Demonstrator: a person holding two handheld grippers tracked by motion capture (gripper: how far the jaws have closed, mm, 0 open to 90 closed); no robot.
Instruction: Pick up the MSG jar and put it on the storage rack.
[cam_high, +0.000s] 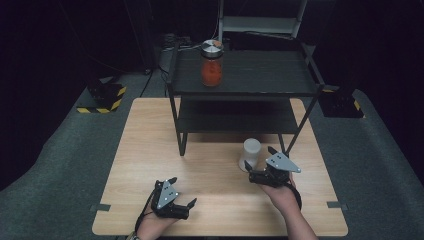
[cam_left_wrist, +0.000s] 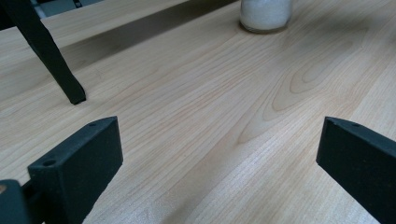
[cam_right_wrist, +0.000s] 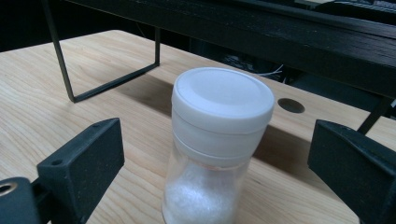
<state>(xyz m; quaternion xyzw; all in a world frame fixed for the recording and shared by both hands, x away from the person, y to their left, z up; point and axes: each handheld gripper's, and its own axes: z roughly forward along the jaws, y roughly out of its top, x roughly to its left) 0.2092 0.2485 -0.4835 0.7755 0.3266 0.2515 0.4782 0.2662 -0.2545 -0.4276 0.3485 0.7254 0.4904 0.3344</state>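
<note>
A small clear jar (cam_high: 250, 152) with a white lid and white powder inside stands upright on the wooden table (cam_high: 145, 150), in front of the rack's right leg. My right gripper (cam_high: 259, 158) is open around it. In the right gripper view the jar (cam_right_wrist: 219, 140) stands between the two black jaws of that gripper (cam_right_wrist: 217, 142), with gaps on both sides. My left gripper (cam_high: 183, 191) rests low over the table at the near left, open with nothing in it. In the left gripper view its jaws (cam_left_wrist: 219, 144) frame bare wood, and the jar (cam_left_wrist: 265, 14) stands farther off.
A black two-level metal rack (cam_high: 245, 85) stands at the far side of the table. A glass jar of red contents with a metal lid (cam_high: 212, 65) sits on its top shelf. One rack leg (cam_left_wrist: 56, 60) stands ahead of my left gripper. Grey carpet surrounds the table.
</note>
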